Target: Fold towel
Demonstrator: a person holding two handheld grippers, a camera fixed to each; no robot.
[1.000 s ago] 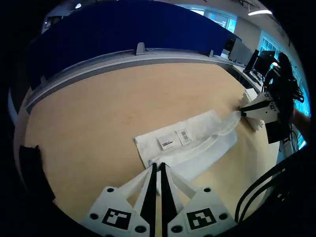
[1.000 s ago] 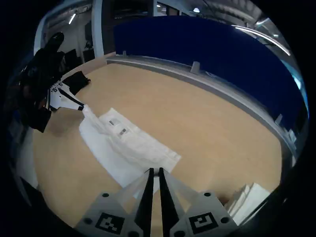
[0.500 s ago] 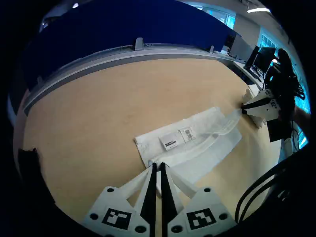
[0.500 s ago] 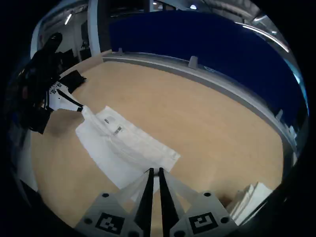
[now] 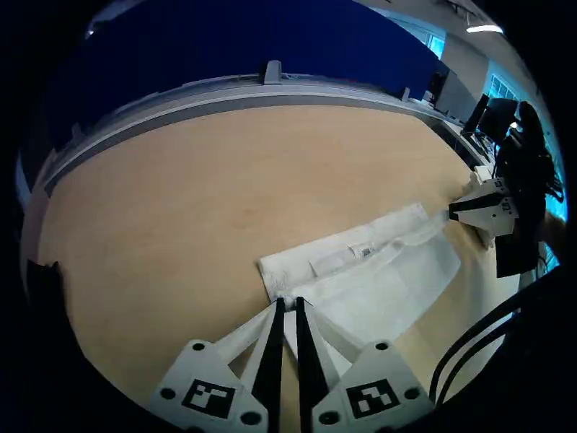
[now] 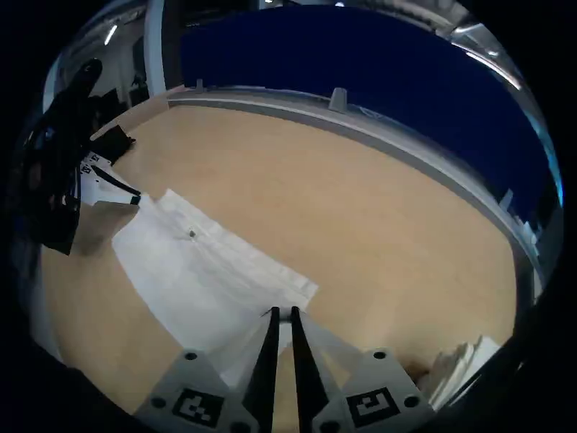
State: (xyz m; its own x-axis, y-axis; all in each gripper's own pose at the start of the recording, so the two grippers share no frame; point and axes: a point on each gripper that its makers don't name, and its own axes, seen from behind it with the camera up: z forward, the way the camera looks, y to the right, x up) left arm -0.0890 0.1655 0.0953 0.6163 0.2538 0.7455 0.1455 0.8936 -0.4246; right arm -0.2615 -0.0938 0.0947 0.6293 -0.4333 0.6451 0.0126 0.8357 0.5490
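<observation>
- Left gripper (image 5: 288,302): fingers almost together, clamped on 1 corner of the towel (image 5: 375,278). The right gripper (image 6: 280,312) pinches the opposite end the same way.
- The towel lies on the table (image 5: 180,202), partly doubled, 1 layer slightly raised between the 2 grippers.
- To fold well, I judge: carry both corners across level and at 1 pace, hold the edge taut, and match it to the far edge before releasing.
- Its long axis runs from gripper to gripper, a short end facing each.

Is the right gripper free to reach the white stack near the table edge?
Probably not yet: the right gripper is shut on the towel. The stack lies close, with nothing between.
</observation>
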